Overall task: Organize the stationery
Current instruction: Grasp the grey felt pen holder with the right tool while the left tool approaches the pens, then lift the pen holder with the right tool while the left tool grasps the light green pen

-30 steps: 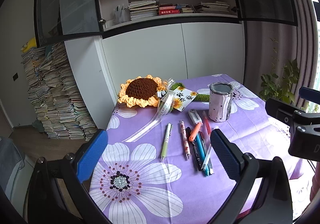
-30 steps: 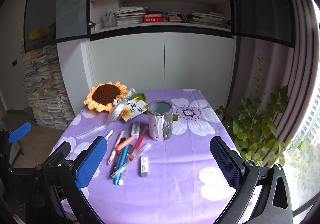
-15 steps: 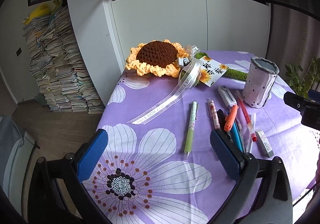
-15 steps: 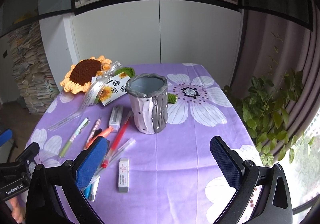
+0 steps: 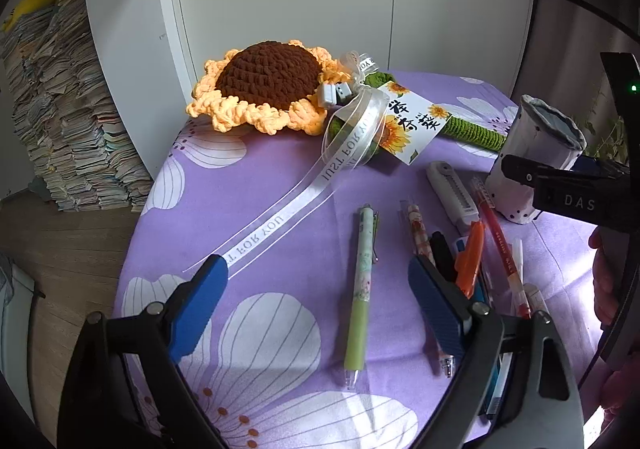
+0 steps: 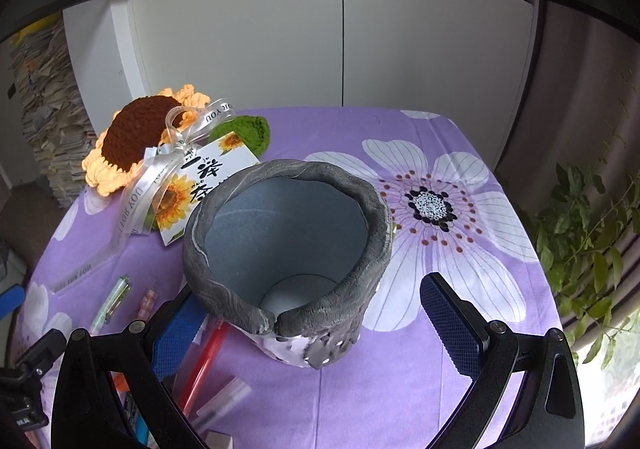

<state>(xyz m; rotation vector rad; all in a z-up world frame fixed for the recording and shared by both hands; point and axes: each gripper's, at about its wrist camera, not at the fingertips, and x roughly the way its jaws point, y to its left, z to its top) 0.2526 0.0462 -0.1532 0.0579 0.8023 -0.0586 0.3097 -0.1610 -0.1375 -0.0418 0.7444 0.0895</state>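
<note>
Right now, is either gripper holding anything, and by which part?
Nothing is held. The left gripper, jaws just closing a little, straddles the green pen without touching it; the right gripper stands open around the grey pen cup.

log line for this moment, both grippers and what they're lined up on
left gripper: open, just narrowing, green pen between jaws, untouched | right gripper: open, straddling pen cup, no contact | cup: upright, empty
</note>
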